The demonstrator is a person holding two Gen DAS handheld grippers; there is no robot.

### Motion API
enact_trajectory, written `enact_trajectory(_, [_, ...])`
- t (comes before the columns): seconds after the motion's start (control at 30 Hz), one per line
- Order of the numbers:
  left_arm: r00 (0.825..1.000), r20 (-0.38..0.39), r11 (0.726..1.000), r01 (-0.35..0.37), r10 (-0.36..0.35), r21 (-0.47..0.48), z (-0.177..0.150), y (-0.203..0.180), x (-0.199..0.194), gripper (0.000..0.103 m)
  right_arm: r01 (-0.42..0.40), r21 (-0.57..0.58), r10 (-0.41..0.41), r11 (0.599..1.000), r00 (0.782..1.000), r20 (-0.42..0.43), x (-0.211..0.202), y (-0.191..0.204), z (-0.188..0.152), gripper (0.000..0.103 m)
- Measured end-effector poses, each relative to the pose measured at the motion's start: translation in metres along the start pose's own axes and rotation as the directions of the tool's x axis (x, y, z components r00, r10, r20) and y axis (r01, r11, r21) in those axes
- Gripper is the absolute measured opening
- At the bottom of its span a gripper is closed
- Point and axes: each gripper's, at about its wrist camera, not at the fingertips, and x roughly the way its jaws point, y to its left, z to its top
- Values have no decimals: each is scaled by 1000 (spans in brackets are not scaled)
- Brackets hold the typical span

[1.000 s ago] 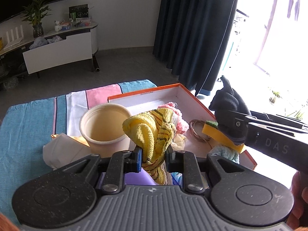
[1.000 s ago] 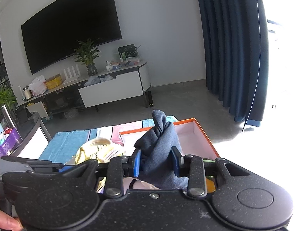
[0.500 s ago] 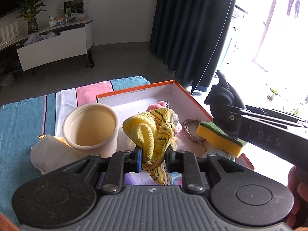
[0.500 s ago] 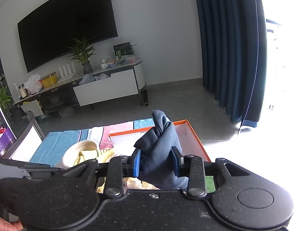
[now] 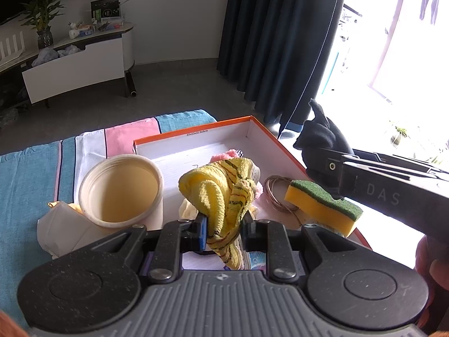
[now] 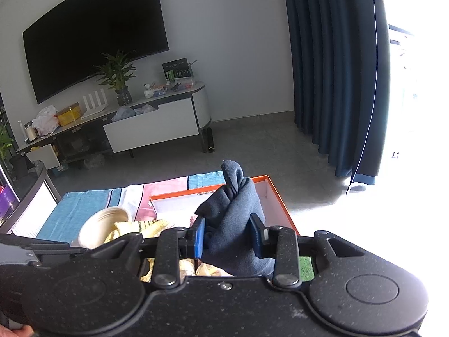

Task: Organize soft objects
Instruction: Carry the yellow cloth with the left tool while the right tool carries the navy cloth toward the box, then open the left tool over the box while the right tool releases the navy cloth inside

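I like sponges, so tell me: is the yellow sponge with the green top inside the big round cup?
No, the sponge lies in the orange-edged box, while the round cup beside it looks empty.

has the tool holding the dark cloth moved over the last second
Yes. In the left wrist view, the right tool and dark cloth sit slightly farther right of the orange box.

Left gripper [image 5: 224, 229] pitched downward, jaws clamped on a bunched yellow cloth [image 5: 221, 193]; right gripper [image 6: 228, 238] alongside, tilted less steeply, jaws pinching a dark blue cloth [image 6: 235, 224], fingertips [image 5: 432, 264] of the holding hand visible at its handle.
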Motion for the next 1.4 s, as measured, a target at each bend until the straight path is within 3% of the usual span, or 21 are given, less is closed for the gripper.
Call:
enact_trajectory(0.63, [1000, -27, 1000, 8, -8, -4, 8, -6, 16, 24, 0, -26, -1, 1000, 999, -53, 42, -10, 16, 42])
enact_trajectory(0.7, [1000, -30, 1000, 6, -6, -2, 9, -6, 17, 24, -3, -35, 1, 999, 999, -47, 47, -9, 18, 45])
enact_trajectory(0.83, [999, -33, 1000, 10, -10, 4, 8, -10, 19, 24, -38, -24, 39, 999, 999, 6, 50, -14, 24, 67])
enact_trajectory(1.03, [999, -44, 999, 32, -32, 19, 8, -17, 23, 25, -25, -5, 25, 1000, 998, 54, 34, -23, 30, 68])
enact_trajectory(1.13, [996, -47, 997, 75, -73, 26, 7, -23, 24, 42, -2, -6, 2, 1000, 998, 69, 22, -26, 29, 68])
enact_trajectory(1.2, [995, -36, 995, 97, -95, 31, 6, -26, 23, 65, -3, -9, 4, 1000, 997, 78, 13, -27, 28, 68])
enact_trajectory(1.27, [996, -22, 995, 92, -92, 25, 5, -26, 20, 71, -6, -10, 7, 1000, 996, 84, 6, -26, 27, 68])
enact_trajectory(1.4, [998, -13, 998, 55, -55, 6, 5, -20, 12, 72, -4, -26, 6, 1000, 995, 96, -10, -23, 25, 68])
